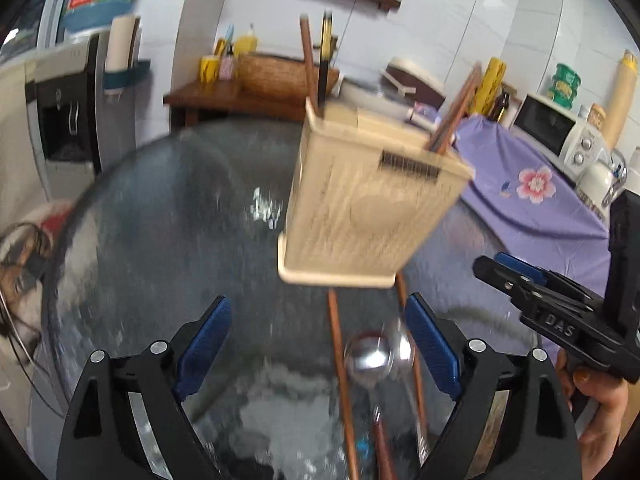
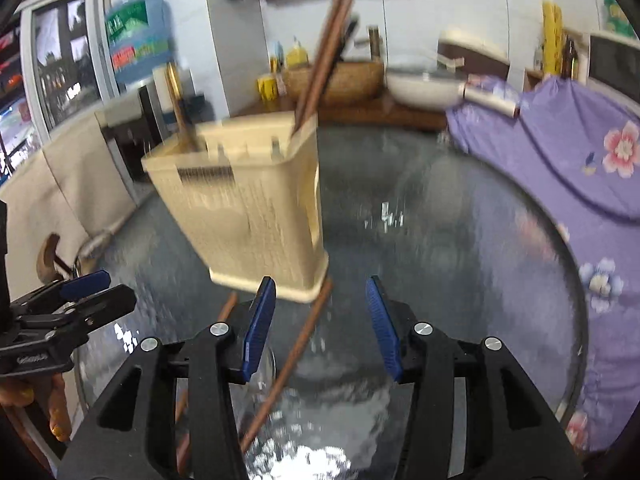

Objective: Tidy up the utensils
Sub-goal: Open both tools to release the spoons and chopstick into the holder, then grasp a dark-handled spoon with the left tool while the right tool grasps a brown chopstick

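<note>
Two black claws with blue pads are seen above a round glass counter [image 1: 160,208]; the left claw [image 1: 318,354] is held wide open with nothing between its pads, and the right claw [image 2: 322,326] is likewise spread apart and empty. A cream slatted plastic utensil holder [image 1: 360,204] is seen tilted on the counter, just ahead of both claws. Brown wooden chopsticks [image 1: 454,114] are stood in one of its compartments, and a dark-handled utensil [image 1: 326,60] in another. Two loose brown chopsticks [image 1: 340,376] and a shiny metal spoon [image 1: 368,354] are laid on the glass between the left claw's pads. A purple floral cloth [image 2: 580,168] is draped beside the counter.
</note>
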